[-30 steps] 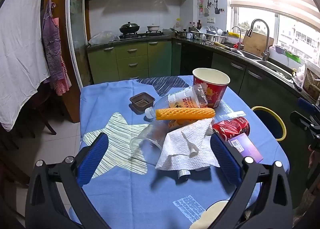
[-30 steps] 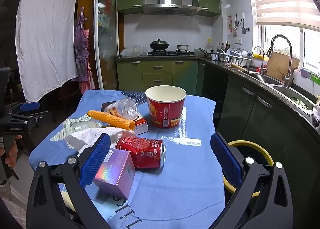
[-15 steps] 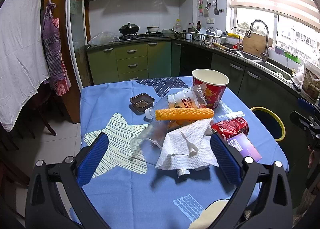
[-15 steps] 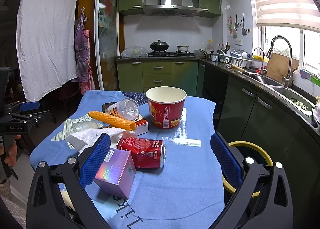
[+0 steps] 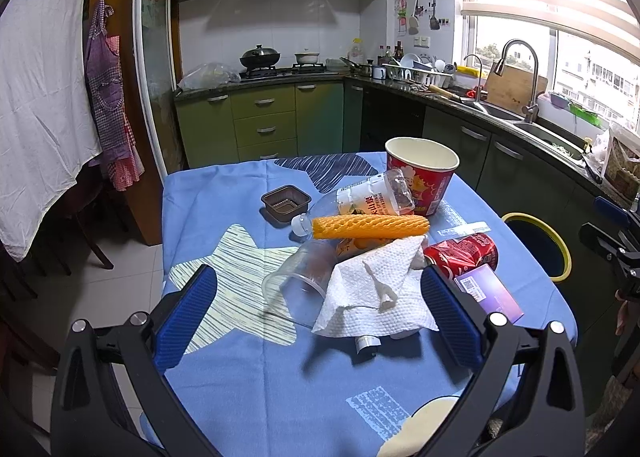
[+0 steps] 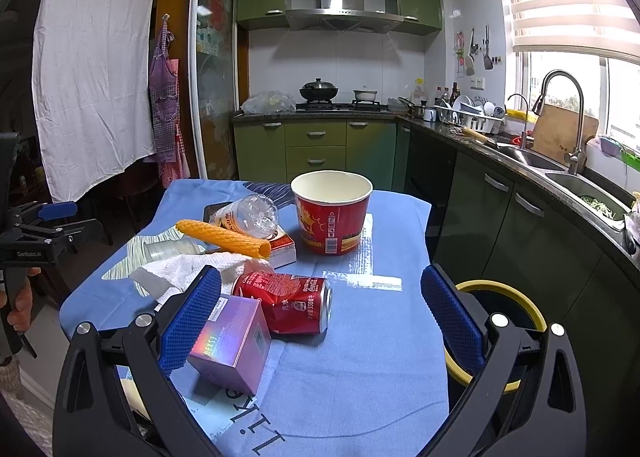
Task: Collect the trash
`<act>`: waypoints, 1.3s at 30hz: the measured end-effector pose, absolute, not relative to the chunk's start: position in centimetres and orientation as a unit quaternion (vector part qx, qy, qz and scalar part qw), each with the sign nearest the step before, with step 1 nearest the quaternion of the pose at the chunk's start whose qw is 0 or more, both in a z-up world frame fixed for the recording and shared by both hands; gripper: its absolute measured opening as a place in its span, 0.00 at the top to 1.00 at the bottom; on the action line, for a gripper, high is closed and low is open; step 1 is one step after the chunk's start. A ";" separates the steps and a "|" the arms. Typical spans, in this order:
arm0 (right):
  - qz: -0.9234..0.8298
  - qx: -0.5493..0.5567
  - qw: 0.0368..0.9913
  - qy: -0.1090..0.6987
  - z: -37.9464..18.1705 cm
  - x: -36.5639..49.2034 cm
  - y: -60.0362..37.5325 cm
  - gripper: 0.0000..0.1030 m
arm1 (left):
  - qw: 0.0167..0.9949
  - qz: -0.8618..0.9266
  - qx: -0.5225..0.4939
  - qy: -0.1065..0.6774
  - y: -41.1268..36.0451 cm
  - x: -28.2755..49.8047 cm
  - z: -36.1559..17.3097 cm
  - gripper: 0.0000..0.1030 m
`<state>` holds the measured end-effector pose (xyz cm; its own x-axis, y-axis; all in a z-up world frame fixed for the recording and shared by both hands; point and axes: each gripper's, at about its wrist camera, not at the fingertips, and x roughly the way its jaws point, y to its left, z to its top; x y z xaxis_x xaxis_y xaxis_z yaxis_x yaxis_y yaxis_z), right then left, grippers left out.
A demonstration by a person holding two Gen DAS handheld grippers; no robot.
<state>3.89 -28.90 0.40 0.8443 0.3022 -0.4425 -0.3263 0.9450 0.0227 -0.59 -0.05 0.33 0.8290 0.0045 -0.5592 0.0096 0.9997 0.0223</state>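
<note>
Left wrist view: I had the left claw (image 5: 318, 299) spread wide with nothing between its blue pads, hovering over the near edge of the bench (image 5: 240, 377), which carried a blue cloth. The trash sat in a heap toward the right side of the bench: a white paper towel (image 5: 376, 293) draped over a clear plastic cup (image 5: 294, 281) lying on its side, an orange foam net sleeve (image 5: 370, 226) resting across a crushed plastic bottle (image 5: 372, 201), a red paper bucket (image 5: 422, 181) upright near the far edge, a dented red can (image 5: 464, 253) and a purple box (image 5: 490, 293) at the right edge. A small brown tray (image 5: 286, 203) stood apart, left of the heap. The yellow-rimmed bin (image 5: 538, 245) was off the right edge.

Right wrist view: my right claw (image 6: 320, 315) was likewise released and empty above the bench corner. The purple box (image 6: 236, 341) lay just beside its left pad, touching the red can (image 6: 286, 301). The bin (image 6: 508, 317) showed behind the right pad.
</note>
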 end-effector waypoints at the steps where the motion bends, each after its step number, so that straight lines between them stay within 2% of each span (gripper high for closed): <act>1: 0.164 -0.028 0.960 0.226 0.3 4.0 -28.8 0.04 | 0.956 -0.001 0.012 0.292 0.0 -0.7 0.3 0.06; 39: 0.166 -0.033 0.959 0.226 -0.7 4.5 -28.2 0.04 | 0.956 0.001 0.013 0.292 0.3 -1.0 0.5 0.06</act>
